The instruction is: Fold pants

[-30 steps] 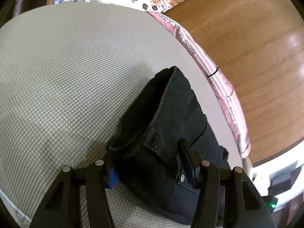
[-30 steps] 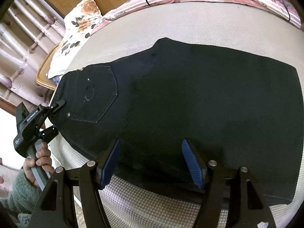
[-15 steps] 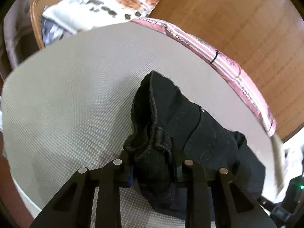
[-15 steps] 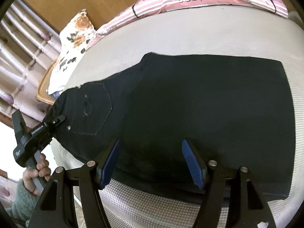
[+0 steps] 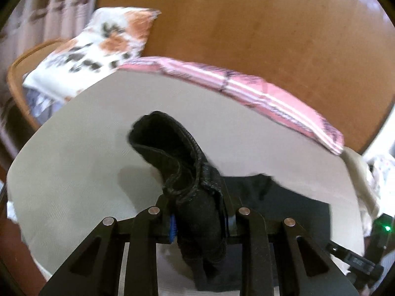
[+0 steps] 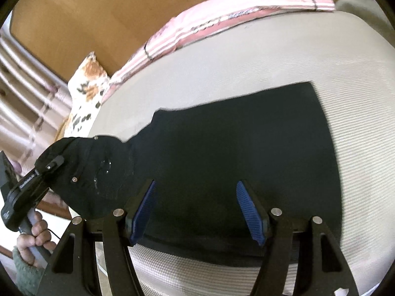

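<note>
Right wrist view takes in the most: a wide bed with a pale grey woven cover (image 6: pixel 284 69), and on it the black denim pants (image 6: pixel 222 160) spread flat, the legs reaching toward the right with a square hem. A pink striped blanket (image 6: pixel 222 19) lies along the far edge of the bed, a floral cushion (image 6: pixel 86 91) sits at its left corner, and the wooden floor (image 6: pixel 86 12) shows beyond.

The waist end of the pants is off the bed, bunched and raised at the left, where the left gripper (image 6: pixel 53 162) has it, with a hand (image 6: pixel 34 231) in a green knitted cuff on the handle. The right gripper (image 6: pixel 197 212) hangs over the near edge of the legs with its blue-padded jaws spread and nothing between them.

I'd say the first fold is starting: the waist is being carried over toward the hem. The next move calls for bringing it across in line with the legs and laying it down square, with the right gripper free to pin or smooth the cloth.

The left wrist view adds the grip itself: the left gripper (image 5: pixel 200 224), whose jaws have just been closing, is clenched on the thick waistband. That view shows only a strip of the flat legs, and its edges are blurred.
</note>
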Action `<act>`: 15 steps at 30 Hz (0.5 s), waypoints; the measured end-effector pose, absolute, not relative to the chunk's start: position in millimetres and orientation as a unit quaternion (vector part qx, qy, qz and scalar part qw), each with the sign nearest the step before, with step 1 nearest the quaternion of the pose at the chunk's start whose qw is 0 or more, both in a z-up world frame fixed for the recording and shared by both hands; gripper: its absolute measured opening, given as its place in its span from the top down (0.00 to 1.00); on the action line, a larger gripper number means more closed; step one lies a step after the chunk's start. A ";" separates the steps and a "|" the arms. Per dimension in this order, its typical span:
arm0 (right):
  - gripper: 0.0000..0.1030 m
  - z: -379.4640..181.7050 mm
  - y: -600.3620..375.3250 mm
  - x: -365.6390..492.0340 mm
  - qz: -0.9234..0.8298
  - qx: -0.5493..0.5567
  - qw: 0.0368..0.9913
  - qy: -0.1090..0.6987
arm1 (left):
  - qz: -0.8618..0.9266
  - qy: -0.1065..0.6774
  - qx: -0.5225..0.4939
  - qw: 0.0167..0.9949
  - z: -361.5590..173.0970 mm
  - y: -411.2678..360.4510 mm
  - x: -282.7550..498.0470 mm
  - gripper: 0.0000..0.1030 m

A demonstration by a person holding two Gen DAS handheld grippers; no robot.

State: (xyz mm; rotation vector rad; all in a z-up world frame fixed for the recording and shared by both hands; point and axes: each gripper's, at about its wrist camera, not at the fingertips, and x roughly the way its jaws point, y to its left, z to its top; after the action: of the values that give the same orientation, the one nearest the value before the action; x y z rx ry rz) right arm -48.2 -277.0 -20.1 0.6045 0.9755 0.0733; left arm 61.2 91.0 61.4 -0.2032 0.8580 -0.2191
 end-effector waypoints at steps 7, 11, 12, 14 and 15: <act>0.38 -1.8 -326.4 -67.4 -0.012 0.326 0.849 0.415 | -0.187 0.412 -0.072 0.889 78.7 17.7 63.6 0.74; 0.38 4.3 -355.3 -80.7 -0.039 0.350 0.851 0.389 | -0.230 0.420 -0.058 0.876 79.6 -27.6 67.4 0.75; 0.38 4.9 -361.1 -83.8 -0.044 0.356 0.851 0.384 | -0.242 0.422 -0.055 0.872 80.1 -39.5 68.4 0.75; 0.38 5.1 -368.0 -87.0 -0.053 0.366 0.849 0.377 | -0.263 0.425 -0.053 0.864 81.0 -59.0 69.1 0.75; 0.38 4.9 -371.3 -88.7 -0.056 0.370 0.848 0.375 | -0.275 0.427 -0.052 0.860 81.0 -70.0 69.4 0.75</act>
State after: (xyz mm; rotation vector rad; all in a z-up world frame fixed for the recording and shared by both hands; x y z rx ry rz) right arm -88.7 -371.3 4.9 0.7793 0.7896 -0.1173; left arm 69.4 -70.0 81.0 -0.1093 0.8960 -0.5781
